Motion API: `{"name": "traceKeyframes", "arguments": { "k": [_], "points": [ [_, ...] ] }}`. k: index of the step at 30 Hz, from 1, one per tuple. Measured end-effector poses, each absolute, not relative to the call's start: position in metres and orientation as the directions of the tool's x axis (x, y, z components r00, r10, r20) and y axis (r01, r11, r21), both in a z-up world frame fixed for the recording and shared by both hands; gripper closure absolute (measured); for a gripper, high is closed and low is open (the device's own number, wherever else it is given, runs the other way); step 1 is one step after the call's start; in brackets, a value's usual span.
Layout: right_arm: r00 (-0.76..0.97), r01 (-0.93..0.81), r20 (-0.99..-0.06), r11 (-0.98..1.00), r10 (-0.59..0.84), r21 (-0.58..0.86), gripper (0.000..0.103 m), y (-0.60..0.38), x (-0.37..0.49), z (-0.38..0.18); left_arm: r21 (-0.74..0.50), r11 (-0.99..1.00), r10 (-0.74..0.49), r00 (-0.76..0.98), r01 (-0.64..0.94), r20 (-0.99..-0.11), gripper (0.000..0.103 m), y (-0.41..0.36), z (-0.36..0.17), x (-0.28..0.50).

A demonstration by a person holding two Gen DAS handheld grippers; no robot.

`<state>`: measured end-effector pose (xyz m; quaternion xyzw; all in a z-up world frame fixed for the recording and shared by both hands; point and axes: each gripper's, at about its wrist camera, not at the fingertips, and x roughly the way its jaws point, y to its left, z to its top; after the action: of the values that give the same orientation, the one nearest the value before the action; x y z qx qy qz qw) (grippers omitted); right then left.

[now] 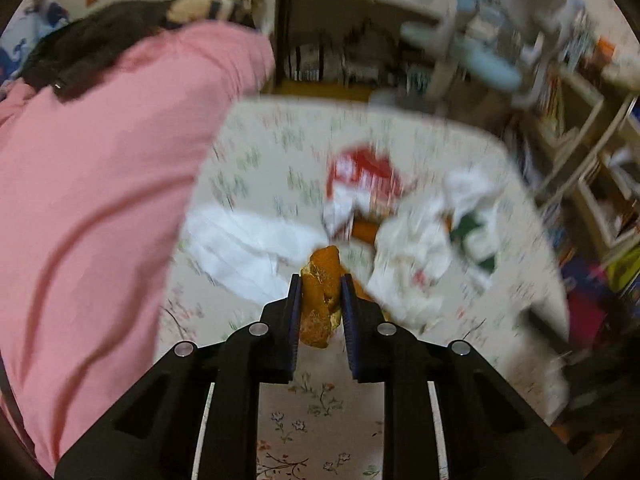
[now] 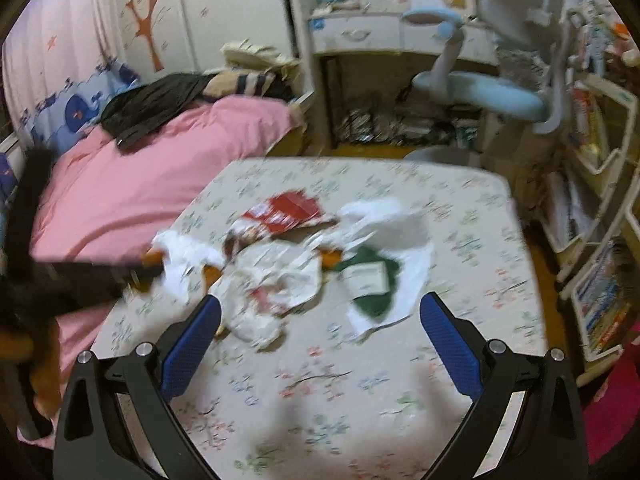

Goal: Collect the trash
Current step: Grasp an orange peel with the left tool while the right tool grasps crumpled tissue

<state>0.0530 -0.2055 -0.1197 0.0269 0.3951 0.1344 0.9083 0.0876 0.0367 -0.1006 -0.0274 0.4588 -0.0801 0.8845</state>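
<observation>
My left gripper (image 1: 320, 284) is shut on a piece of orange peel (image 1: 320, 300) and holds it above the floral table (image 1: 280, 140). A white plastic bag (image 1: 240, 252) lies just beyond it, to the left. Behind lie a red wrapper (image 1: 364, 176), crumpled white paper (image 1: 416, 248) and a green-and-white packet (image 1: 476, 232). My right gripper (image 2: 320, 312) is open and empty above the table (image 2: 360, 400), close in front of the trash pile: crumpled paper (image 2: 276, 280), red wrapper (image 2: 284, 212), green packet (image 2: 370, 280). The left gripper appears as a dark blur (image 2: 80, 280) at the table's left edge.
A pink duvet (image 2: 140, 184) with a black garment (image 2: 152, 104) lies on a bed left of the table. A blue-grey desk chair (image 2: 500, 92) and a white desk (image 2: 380, 32) stand behind. Bookshelves (image 2: 592, 208) line the right side.
</observation>
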Motion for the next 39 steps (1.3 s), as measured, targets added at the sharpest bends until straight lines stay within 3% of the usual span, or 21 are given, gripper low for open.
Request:
{"name": "traceKeyframes", "arguments": {
  "k": [4,8,10,15,23,33,36,39],
  "points": [
    [0.579,-0.291,-0.736,0.932,0.35,0.215,0.007,-0.182,0.058,-0.132,-0.172,0.982,-0.183,0.66,0.082,-0.728,0.085,0.055,-0.073,0.085],
    [0.397,-0.386,-0.722,0.817,0.567,0.429,0.009,-0.152,0.064,-0.152,-0.217,0.976,-0.177,0.686,0.029,-0.706,0.085,0.072,-0.066,0.093],
    [0.329,-0.403,-0.72,0.781,0.61,0.477,0.02,-0.139,0.068,-0.161,-0.243,0.97,-0.185,0.691,0.014,-0.698,0.084,0.08,-0.065,0.094],
    [0.355,-0.394,-0.766,0.829,0.536,0.397,0.021,-0.117,0.075,-0.169,-0.263,0.965,-0.199,0.695,0.015,-0.691,0.084,0.085,-0.063,0.095],
    [0.363,-0.401,-0.669,0.757,0.649,0.517,0.021,-0.129,0.086,-0.156,-0.283,0.958,-0.221,0.708,0.031,-0.67,0.084,0.086,-0.057,0.095],
    [0.309,-0.423,-0.708,0.758,0.635,0.496,0.022,-0.109,0.096,-0.169,-0.299,0.953,-0.244,0.706,0.047,-0.665,0.084,0.086,-0.056,0.099],
    [0.374,-0.46,-0.661,0.749,0.651,0.477,0.022,-0.114,0.09,-0.15,-0.3,0.952,-0.249,0.706,0.053,-0.663,0.084,0.086,-0.056,0.1],
    [0.484,-0.396,-0.689,0.837,0.539,0.377,0.022,-0.128,0.093,-0.143,-0.302,0.952,-0.25,0.709,0.054,-0.66,0.084,0.086,-0.054,0.101]
  ]
}}
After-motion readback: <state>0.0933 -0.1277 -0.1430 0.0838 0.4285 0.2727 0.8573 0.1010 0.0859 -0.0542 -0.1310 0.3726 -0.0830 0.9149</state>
